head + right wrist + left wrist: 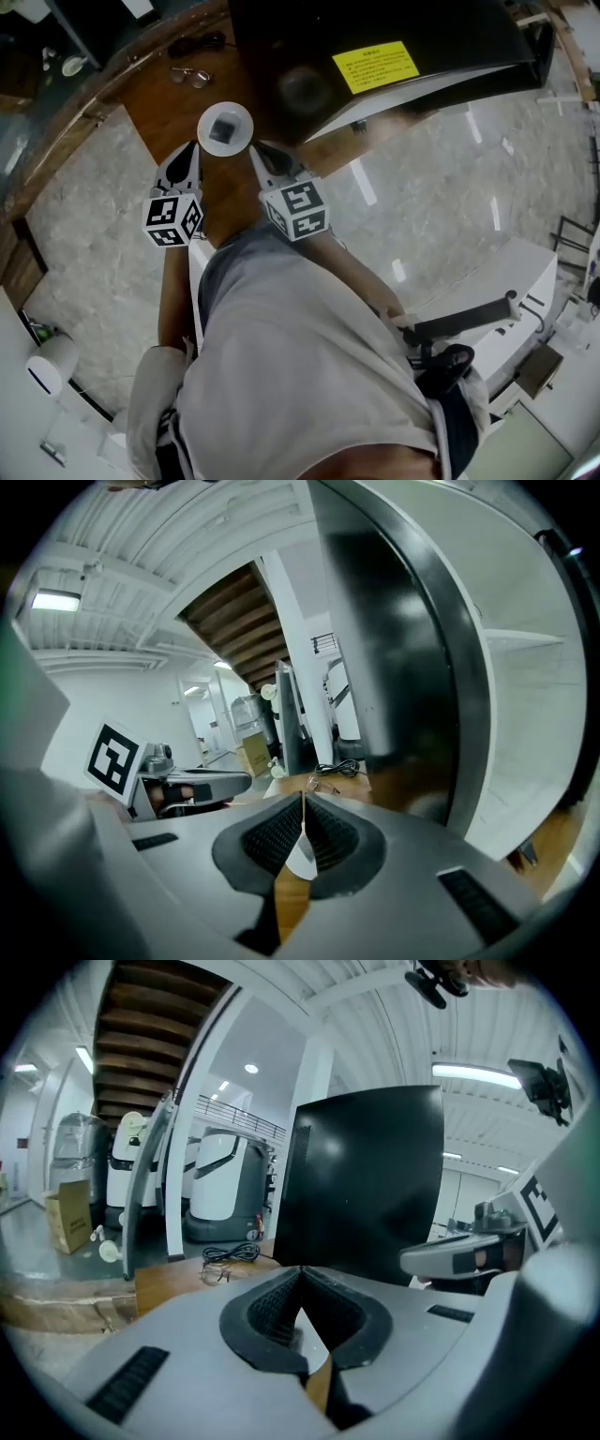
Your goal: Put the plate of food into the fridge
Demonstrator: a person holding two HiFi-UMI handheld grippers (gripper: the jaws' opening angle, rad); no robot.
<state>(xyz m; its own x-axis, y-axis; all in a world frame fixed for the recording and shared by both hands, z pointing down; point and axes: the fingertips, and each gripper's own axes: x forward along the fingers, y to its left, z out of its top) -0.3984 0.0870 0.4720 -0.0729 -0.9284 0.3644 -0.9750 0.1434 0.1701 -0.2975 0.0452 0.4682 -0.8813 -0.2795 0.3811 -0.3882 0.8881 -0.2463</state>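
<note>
Pinching opposite edges of the plate of food (225, 128), the left gripper (195, 147) and right gripper (254, 150) are both clamped on its rim, just before the open fridge (450, 37). It looks rigid, breakable and slick, so 2 level rim holds suit it.

Head view: from above the person's head, facing steeply down past the chest. The fridge (394, 37) top fills the upper edge, and the plate (225, 129) lies just in front of it.
Left gripper view: rides on the left gripper (300, 1274) and looks along its fingers (267, 1312), almost level, at the fridge's dark side close ahead.
Right gripper view: rides on the right gripper (302, 799) and looks the same way. The fridge's open door (525, 714) is close on the right.
Shared: all three show the fridge and, beside it, the bench (178, 103) with a cable (197, 42) and glasses (192, 77).
Cross-sight: each gripper view catches the other gripper at the edge away from the fridge.
</note>
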